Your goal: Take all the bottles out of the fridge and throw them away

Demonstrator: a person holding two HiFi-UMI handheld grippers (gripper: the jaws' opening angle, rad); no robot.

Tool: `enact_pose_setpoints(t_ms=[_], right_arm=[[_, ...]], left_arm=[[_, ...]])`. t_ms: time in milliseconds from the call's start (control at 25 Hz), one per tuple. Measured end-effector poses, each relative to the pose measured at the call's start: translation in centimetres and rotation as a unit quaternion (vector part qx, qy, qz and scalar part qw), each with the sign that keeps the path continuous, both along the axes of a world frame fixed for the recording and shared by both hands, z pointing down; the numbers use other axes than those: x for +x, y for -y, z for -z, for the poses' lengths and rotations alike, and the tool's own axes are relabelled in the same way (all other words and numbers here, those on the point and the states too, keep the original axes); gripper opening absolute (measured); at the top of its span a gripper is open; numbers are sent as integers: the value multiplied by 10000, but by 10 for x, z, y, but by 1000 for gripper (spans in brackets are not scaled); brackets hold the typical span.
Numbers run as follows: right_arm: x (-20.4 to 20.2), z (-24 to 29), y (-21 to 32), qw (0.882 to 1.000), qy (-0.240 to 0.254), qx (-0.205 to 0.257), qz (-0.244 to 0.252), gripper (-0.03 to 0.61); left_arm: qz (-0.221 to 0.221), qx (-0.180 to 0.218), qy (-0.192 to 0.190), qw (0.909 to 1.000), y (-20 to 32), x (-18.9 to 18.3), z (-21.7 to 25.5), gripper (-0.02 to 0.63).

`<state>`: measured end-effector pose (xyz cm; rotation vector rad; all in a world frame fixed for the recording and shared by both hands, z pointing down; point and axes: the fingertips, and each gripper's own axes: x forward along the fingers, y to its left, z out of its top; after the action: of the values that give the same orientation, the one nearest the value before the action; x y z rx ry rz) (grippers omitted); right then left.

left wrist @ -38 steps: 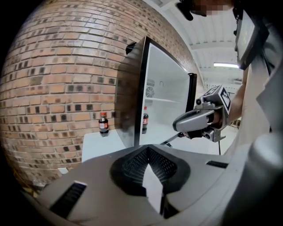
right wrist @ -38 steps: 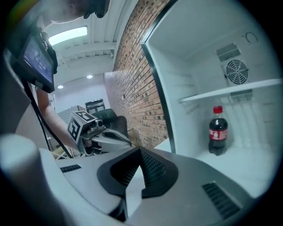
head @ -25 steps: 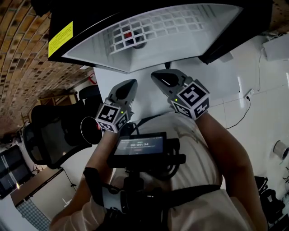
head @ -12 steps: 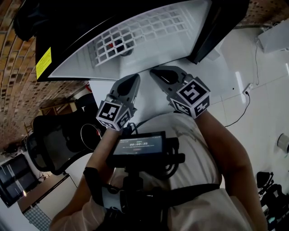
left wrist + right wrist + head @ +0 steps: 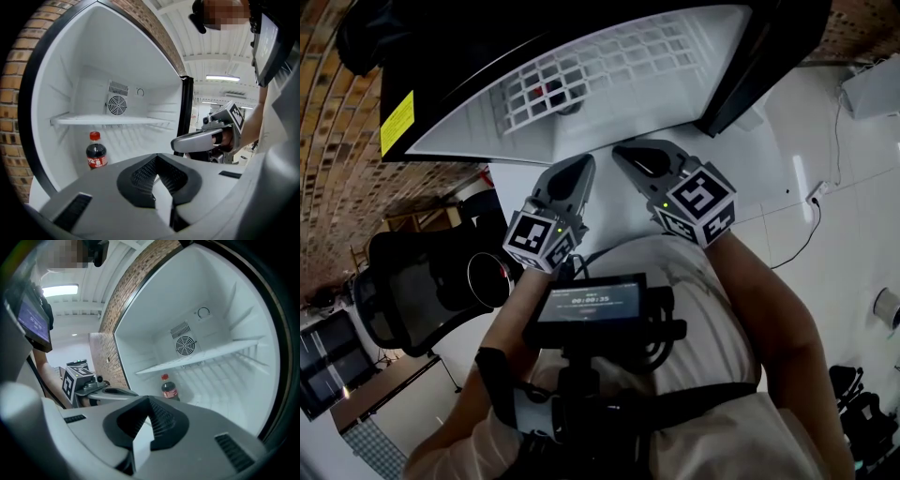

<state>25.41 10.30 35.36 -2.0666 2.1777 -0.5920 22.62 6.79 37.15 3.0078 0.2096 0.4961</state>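
Brick wall on the L, small white fridge beside it, standing open. Wire shelf runs across the middle, w/ a round fan grille on the back wall just above it. Only 1 bottle shows: cola bottle, red cap, dark contents up to the neck, red label at the waist. It's upright on the fridge floor under the shelf, toward the back-L corner. It's near the L wall, can't tell if touching.

Left gripper: fingers pressed together, nothing btwn them. Right gripper: same, pads closed on each other, empty. Both are side by side in front of the opening, outside the fridge, well apart from the bottle. Task looks not started, bottle untouched.

Handling, my read:
- Small PET bottle, looks full, so some heft for its size but fine for one gripper.
- Sealed + carbonated → wall should be fairly stiff, shouldn't collapse under a firm pinch.
- Smooth round plastic, prob cold and maybe damp → slippery. Not fragile.
- Narrow base → tips easily if a jaw bumps it on approach.

Where to grab: body at the label band, jaws spanning the widest part, approx level w/ centre of mass. Alt: neck right under the cap, so the cap stops it sliding thru. Jaws need opening first, then a low entry under the shelf. Bottle's L-side spot favours the left gripper imo.
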Motion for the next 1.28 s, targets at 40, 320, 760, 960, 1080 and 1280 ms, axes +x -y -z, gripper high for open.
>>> enact_pose_setpoints(t_ms=[40,320,760,960,1080,1280], right_arm=[[0,0,0,10000,3,3,5,5],[-5,-4,-3,10000,15,-48,66,5],[-7,-14,-8,9996,41,-194,182,5],[-3,-17,-11,9994,39,-259,247,5],[1,-18,-11,9993,40,-268,261,5],[9,-22,-14,9992,82,-291,280,5]], left_arm=[[62,-27,9,10000,1,0,-1,0],[219,-42,330,9992,1,-4,-18,2],[1322,143,707,9886,27,-1,-43,8],[1989,3,814,9766,53,7,-61,12],[2177,134,844,9723,65,17,-67,106],[2467,533,906,9634,91,41,-71,265]])
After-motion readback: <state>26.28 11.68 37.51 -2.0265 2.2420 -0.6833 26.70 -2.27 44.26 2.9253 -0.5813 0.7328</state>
